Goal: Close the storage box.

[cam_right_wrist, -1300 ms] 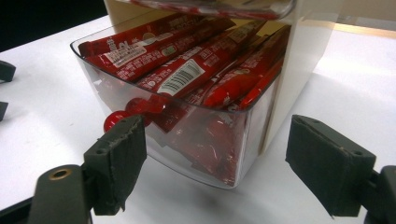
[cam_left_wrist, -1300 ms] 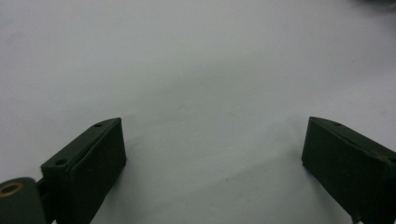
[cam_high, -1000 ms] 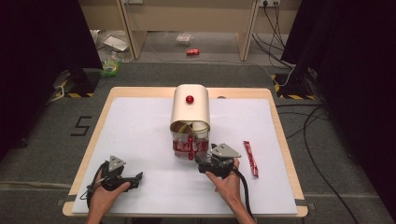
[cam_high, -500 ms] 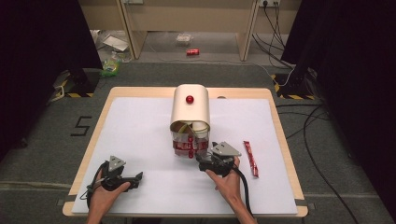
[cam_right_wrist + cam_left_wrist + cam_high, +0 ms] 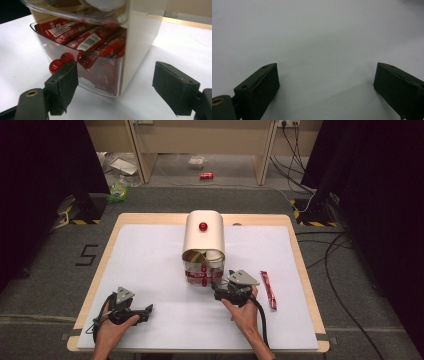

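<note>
From the high view we see the white-topped wooden table with a cream, round-topped dispenser box standing at its middle, a red knob on top and a clear plastic drawer of red packets at its near end. Our right gripper lies low just in front of that drawer, its hand reaching in from the bottom edge. One long red snack stick lies flat to its right, apart from the box. Our left gripper rests near the table's front-left corner, well apart from everything.

The left gripper view adds only bare white tabletop between jaws spread wide, holding nothing.

The right gripper view brings the drawer close: jaws wide open, grasping nothing, straddling the drawer's corner, the left one just beside a small red drawer knob. The red packets inside show a barcode; we cannot read their white lettering.
</note>
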Action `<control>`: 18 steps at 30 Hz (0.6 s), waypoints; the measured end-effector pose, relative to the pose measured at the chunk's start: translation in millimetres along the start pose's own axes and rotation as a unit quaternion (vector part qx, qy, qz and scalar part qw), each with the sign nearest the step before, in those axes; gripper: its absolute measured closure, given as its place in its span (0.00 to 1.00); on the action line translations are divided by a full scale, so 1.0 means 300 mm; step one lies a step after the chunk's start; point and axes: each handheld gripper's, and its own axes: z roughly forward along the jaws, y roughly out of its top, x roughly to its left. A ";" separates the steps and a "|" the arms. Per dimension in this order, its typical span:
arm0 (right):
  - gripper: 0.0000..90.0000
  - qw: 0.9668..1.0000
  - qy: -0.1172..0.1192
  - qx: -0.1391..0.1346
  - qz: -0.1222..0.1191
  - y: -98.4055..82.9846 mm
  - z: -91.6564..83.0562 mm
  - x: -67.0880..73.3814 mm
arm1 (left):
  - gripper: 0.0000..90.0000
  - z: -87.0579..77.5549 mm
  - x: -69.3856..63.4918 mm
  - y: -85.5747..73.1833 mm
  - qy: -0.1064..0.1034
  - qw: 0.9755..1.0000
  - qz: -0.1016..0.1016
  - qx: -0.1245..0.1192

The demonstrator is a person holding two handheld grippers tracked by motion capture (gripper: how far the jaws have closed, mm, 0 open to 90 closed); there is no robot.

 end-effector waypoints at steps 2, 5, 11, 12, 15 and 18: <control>0.24 1.000 -0.004 -0.002 0.002 0.000 0.003 -0.008 | 0.06 0.000 0.000 0.000 0.000 1.000 0.000 0.000; 0.23 1.000 -0.005 -0.001 0.009 -0.001 0.004 -0.017 | 0.06 0.000 0.000 0.000 0.000 1.000 0.000 0.000; 0.23 1.000 -0.008 0.000 0.005 -0.002 0.003 -0.015 | 0.06 0.000 0.000 0.000 0.000 1.000 0.000 0.000; 0.25 1.000 -0.007 0.003 0.002 -0.002 0.002 -0.016 | 0.06 0.000 0.000 0.000 0.000 1.000 0.000 0.000; 0.28 1.000 -0.005 0.013 -0.003 -0.004 -0.012 -0.018 | 0.06 0.000 0.000 0.000 0.000 1.000 0.000 0.000; 0.27 1.000 -0.009 0.015 -0.010 -0.003 -0.035 -0.025 | 0.06 0.000 0.000 0.000 0.000 1.000 0.000 0.000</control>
